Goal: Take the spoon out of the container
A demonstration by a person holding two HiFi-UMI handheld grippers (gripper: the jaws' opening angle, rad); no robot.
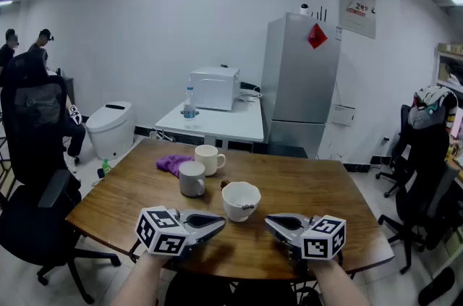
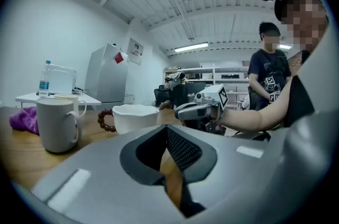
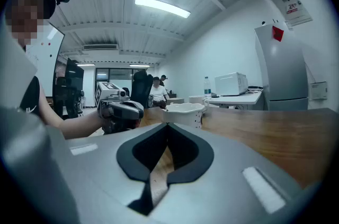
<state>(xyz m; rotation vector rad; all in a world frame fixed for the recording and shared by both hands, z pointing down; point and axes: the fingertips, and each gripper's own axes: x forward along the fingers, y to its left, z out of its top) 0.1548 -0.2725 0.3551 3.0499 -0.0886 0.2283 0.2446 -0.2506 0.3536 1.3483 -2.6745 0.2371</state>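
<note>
Risk to bowl: the white bowl [image 1: 235, 213] looks light and nothing holds it, so a jaw hooking its rim would likely drag or tip it.
Risk to spoon: only a short dark piece, which I take for the spoon [image 1: 247, 207], shows at the bowl's near rim. A pinch on so little could slip and drop it back in.
Risk from neighbours: a string of brown beads [image 1: 225, 184] lies just beside the bowl on its far left, and a grey mug [image 1: 192, 180] stands near. A shoved bowl would knock into them.
Left gripper [image 1: 222, 223]: fingers shut together, nothing between them. It sits low over the table [image 1: 311, 189], near the bowl's left side and not touching it.
Right gripper [image 1: 268, 221]: fingers closed on nothing, near the bowl's right side. It must spread them before any grab.
Bowl contents: the spoon is inside. Whether anything else is in there cannot be told.
Grey mug contents: not visible from any view.
Cream mug [image 1: 208, 160]: stands behind the grey mug, handle to the right. Its inside is not visible.
Purple cloth [image 1: 172, 164]: lies crumpled on the table, left of the cream mug.
Task stage: not begun, judging by the spoon's place.
</note>
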